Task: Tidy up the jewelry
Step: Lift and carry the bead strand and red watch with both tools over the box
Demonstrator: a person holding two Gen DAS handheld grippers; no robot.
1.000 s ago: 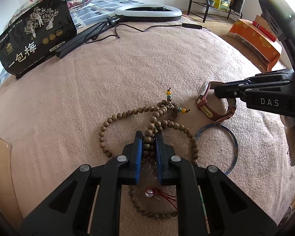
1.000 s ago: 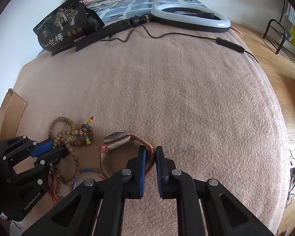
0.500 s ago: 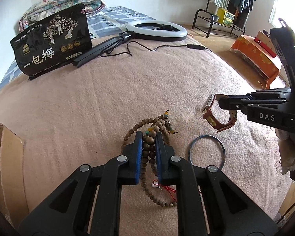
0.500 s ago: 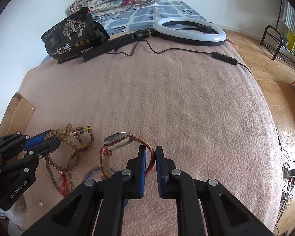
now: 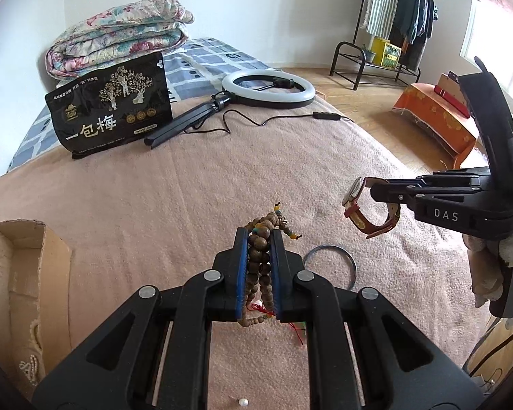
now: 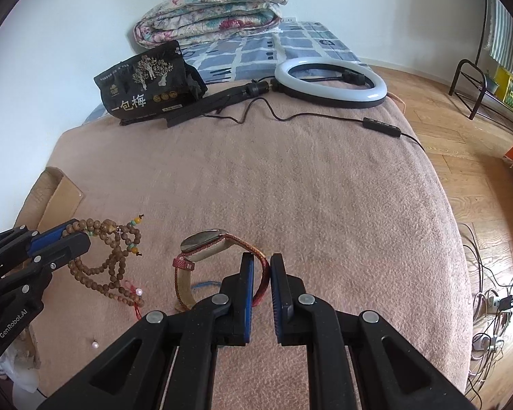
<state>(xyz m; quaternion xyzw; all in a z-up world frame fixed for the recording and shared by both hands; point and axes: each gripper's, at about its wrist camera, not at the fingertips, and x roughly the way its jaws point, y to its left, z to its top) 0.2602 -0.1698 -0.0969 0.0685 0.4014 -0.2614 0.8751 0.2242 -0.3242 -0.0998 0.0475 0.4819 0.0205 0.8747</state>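
Note:
My left gripper (image 5: pixel 259 239) is shut on a string of brown wooden beads (image 5: pixel 260 256) and holds it above the pink blanket; the beads hang in loops in the right wrist view (image 6: pixel 113 259). My right gripper (image 6: pixel 261 263) is shut on the red strap of a wristwatch (image 6: pixel 205 242) and holds it in the air; the watch shows in the left wrist view (image 5: pixel 359 208). A thin blue bangle (image 5: pixel 328 263) lies on the blanket below the watch.
An open cardboard box (image 5: pixel 20 273) stands at the left edge of the bed. A black pouch (image 5: pixel 113 112), a ring light (image 5: pixel 268 87) with tripod and cable, and a folded quilt (image 5: pixel 119 34) are at the far end. A loose pearl (image 5: pixel 243 402) lies near me.
Both grippers have risen from the blanket. The beads have come off the surface and hang from my left gripper. The watch has been lifted higher in my right gripper.

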